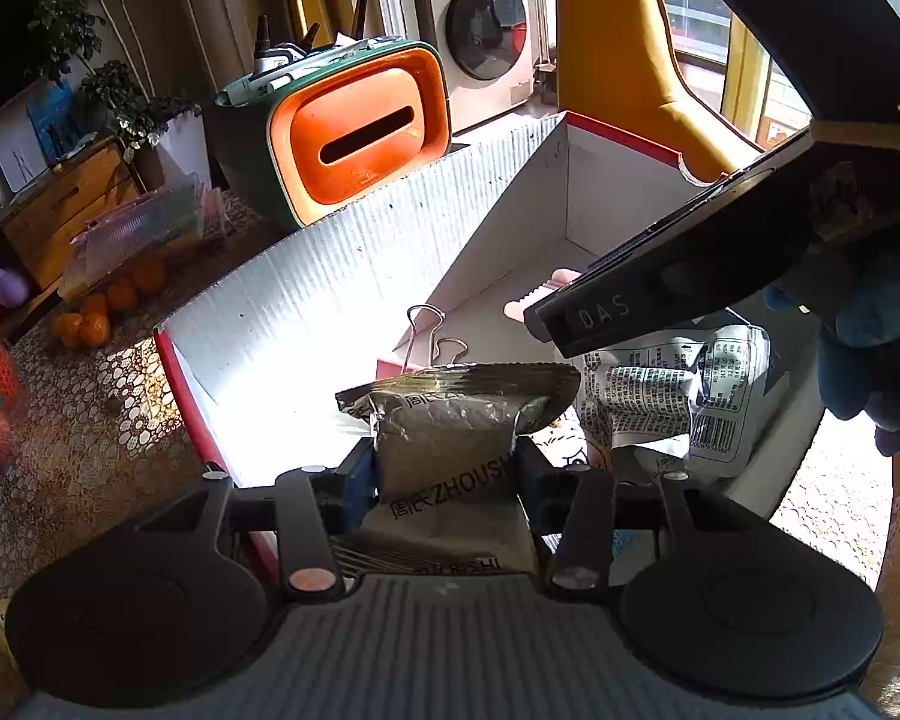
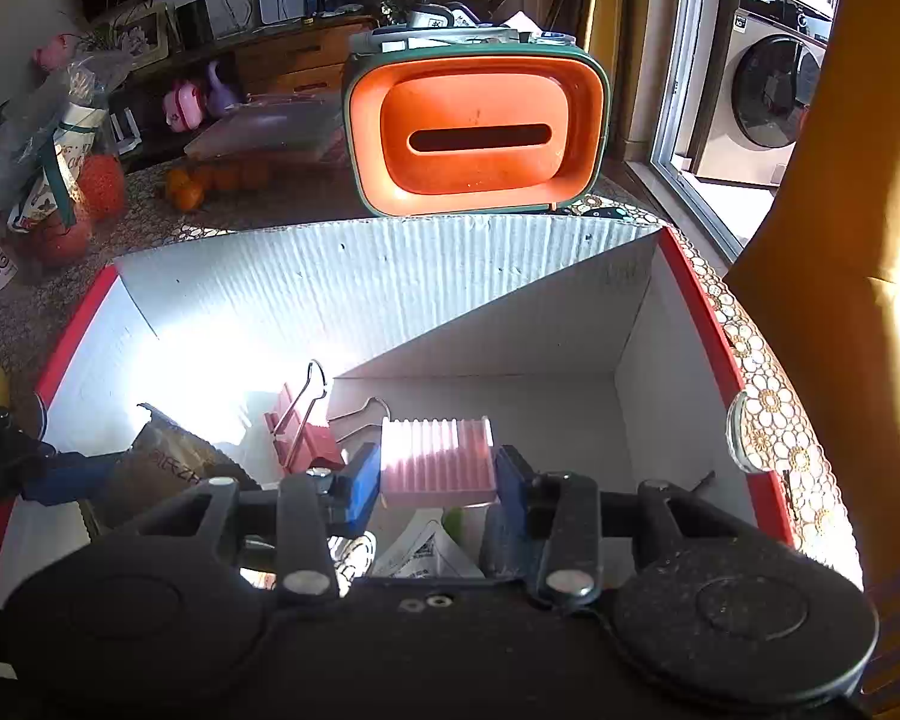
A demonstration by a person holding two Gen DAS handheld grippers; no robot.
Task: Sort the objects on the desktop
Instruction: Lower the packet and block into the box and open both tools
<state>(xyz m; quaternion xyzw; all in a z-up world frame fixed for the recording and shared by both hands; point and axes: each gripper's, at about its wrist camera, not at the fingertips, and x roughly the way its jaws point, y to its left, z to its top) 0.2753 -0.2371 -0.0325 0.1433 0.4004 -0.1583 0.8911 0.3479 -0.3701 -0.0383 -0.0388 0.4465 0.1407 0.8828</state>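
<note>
My left gripper (image 1: 447, 471) is shut on a dark foil snack packet (image 1: 450, 414) printed ZHOUSHI, held over the near edge of a white cardboard box (image 1: 306, 294) with red rims. My right gripper (image 2: 437, 483) is shut on a pink ribbed block (image 2: 437, 459) above the box floor (image 2: 510, 408). In the left wrist view the right gripper's body crosses the upper right, the pink block's end (image 1: 531, 300) poking out. Inside the box lie a red binder clip (image 2: 303, 426), a white printed packet (image 1: 678, 396) and, at the left, the foil packet (image 2: 162, 462).
An orange and green tissue box (image 2: 477, 132) stands behind the cardboard box. Oranges (image 1: 99, 312) and a clear plastic container (image 1: 144, 228) lie on the lace tablecloth to the left. A yellow chair back (image 1: 618, 42) and a washing machine (image 1: 486, 30) are beyond.
</note>
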